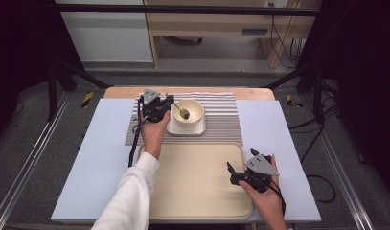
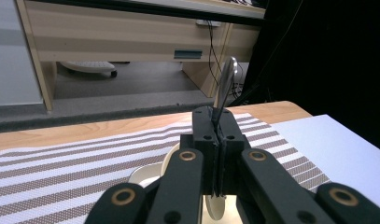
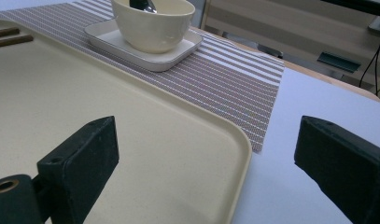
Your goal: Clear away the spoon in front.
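Your left gripper (image 2: 215,135) is clamped on the shiny metal spoon (image 2: 226,81) in the cream ceramic bowl (image 1: 189,113); it's not lifted clear yet. At five o'clock, your right gripper (image 3: 215,154) gapes wide, holding nothing, over the beige plastic tray (image 1: 197,182).

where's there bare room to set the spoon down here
The tray is bare between the left forearm and the right gripper, which hovers open at its right edge. The striped mat is free right of the plate. Crowded: around the bowl, where the left gripper grips the spoon.
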Motion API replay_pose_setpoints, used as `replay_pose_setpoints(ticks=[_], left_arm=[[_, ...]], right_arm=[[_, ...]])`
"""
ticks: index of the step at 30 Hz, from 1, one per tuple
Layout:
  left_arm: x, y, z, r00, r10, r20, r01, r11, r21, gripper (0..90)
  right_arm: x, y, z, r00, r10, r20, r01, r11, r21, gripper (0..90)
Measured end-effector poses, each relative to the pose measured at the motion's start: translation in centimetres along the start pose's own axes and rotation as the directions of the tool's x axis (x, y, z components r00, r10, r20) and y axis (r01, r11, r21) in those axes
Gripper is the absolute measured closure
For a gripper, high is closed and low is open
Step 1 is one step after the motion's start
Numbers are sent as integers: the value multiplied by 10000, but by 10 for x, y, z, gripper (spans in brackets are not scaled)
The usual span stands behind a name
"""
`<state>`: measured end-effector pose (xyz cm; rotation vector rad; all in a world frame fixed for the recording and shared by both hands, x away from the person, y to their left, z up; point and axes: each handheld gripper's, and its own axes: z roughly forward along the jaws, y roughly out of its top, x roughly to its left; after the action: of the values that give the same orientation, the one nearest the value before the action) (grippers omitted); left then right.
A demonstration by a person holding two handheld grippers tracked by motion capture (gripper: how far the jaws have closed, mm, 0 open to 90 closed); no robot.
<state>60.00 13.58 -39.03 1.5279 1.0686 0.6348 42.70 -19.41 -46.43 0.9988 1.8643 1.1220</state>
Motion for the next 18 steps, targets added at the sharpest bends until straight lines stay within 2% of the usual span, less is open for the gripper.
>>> replay_pose_setpoints(ticks=[7,13,18], left_arm=[[0,6,-8,10000,-56,30,57,9997,-250,889],[-2,15,-21,9999,92,104,-87,9988,-471,889],[-8,25,-38,9990,420,166,-408,9969,-670,889]], right_arm=[[1,0,0,10000,-37,-4,37,10000,-21,63],[1,1,-1,9999,-156,17,157,9998,-80,59],[1,1,-1,9997,-228,30,229,9996,-149,57]])
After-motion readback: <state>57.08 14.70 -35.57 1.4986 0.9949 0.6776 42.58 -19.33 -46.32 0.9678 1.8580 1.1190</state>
